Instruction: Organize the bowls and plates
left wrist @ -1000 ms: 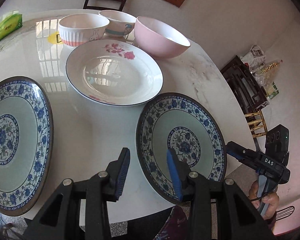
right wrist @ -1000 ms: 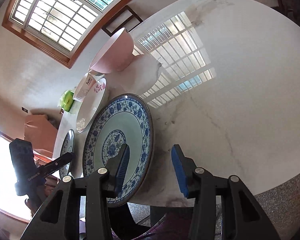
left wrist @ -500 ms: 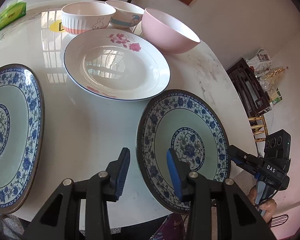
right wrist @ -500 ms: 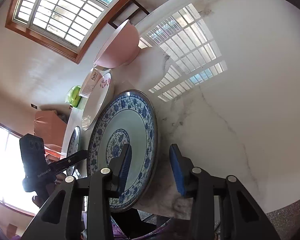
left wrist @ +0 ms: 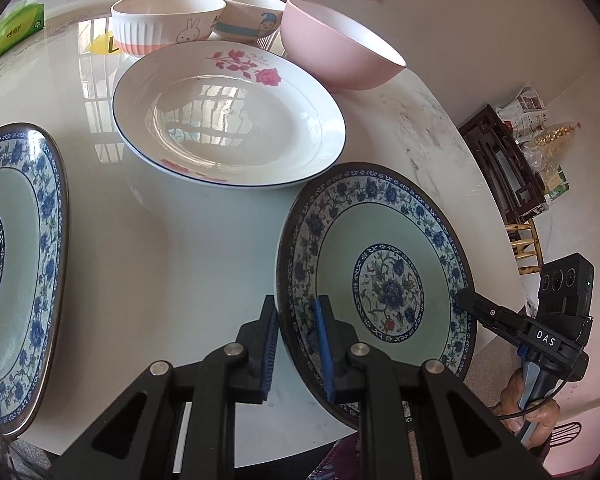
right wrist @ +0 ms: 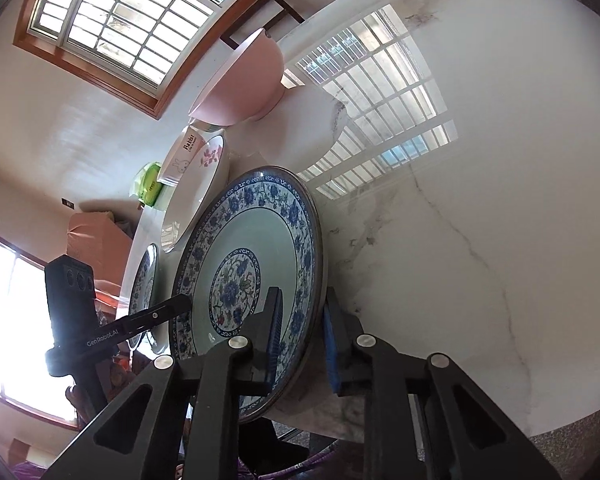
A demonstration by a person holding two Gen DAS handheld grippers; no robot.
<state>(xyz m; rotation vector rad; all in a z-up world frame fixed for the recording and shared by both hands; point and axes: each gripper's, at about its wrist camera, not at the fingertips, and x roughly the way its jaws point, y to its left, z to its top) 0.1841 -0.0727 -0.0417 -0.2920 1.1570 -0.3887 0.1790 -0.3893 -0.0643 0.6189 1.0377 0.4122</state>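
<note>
Glossy glazed plates (left wrist: 228, 128), polished marble tbl (right wrist: 480, 200), wood window frm (right wrist: 112, 88)

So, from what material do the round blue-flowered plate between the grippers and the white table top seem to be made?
Round blue-flowered plate: probably glazed ceramic, perhaps melamine; it has a glossy face, a printed pattern and a dark rim. White table top: polished marble or an imitation, with grey veins and sharp window reflections.

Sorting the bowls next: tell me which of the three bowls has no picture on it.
The pink bowl, rightmost of the three. The ribbed white bowl shows a rabbit, the bowl behind it a cartoon figure.
</note>
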